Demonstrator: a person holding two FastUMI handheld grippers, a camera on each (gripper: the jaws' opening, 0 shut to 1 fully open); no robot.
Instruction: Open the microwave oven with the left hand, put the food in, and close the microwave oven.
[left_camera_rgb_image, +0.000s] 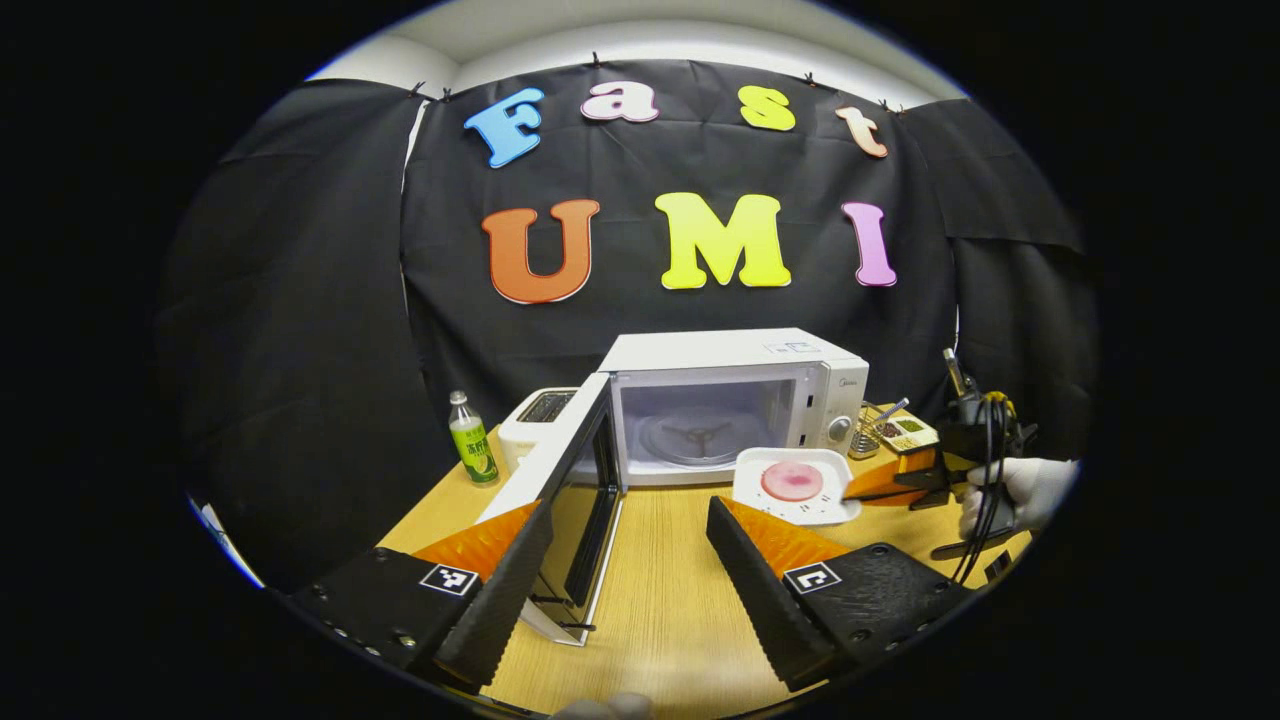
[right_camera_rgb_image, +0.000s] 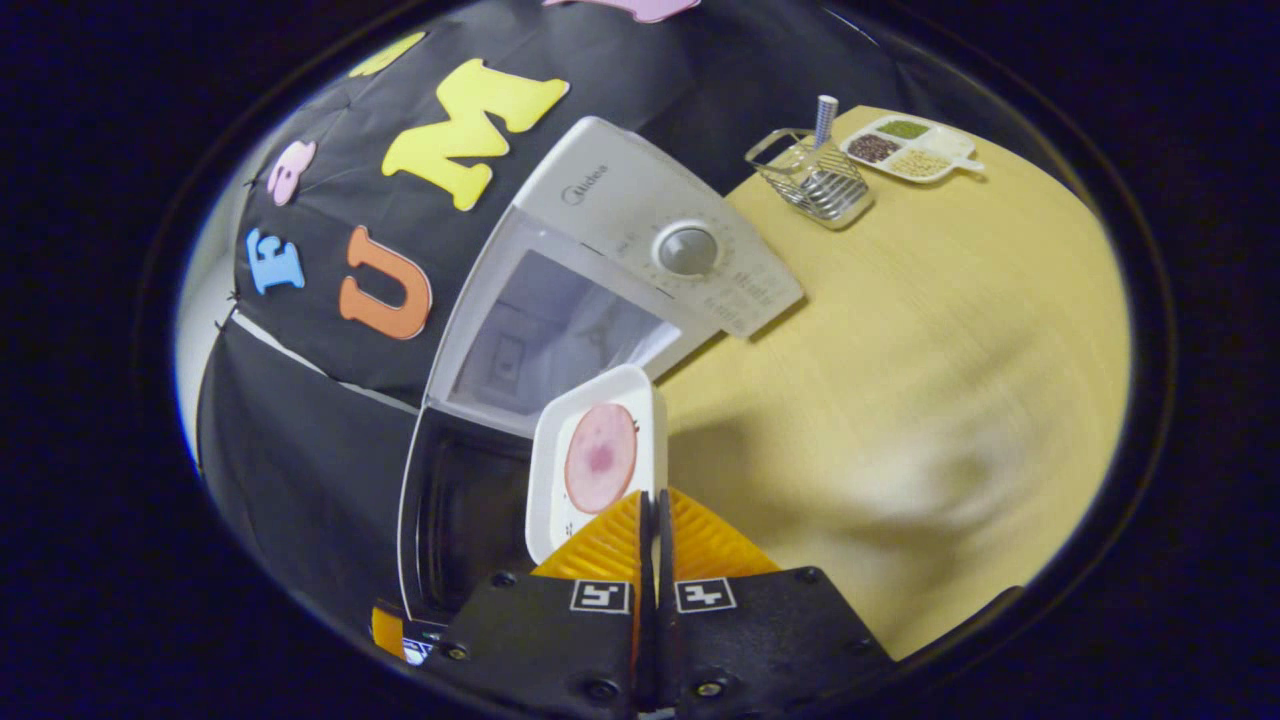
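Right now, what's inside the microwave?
The microwave stands open. Inside lies only a glass turntable. The plate with food is outside, held by the right gripper. The cavity's ceiling is hidden.

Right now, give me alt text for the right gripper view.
The right claw grips a white plate with a pink slice, held tilted before the open microwave. A wire basket and snack tray sit beyond on the table.

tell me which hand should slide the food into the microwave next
Right. Its tongs are shut on the plate of food, close to the microwave cavity. The left tongs are open beside the door.
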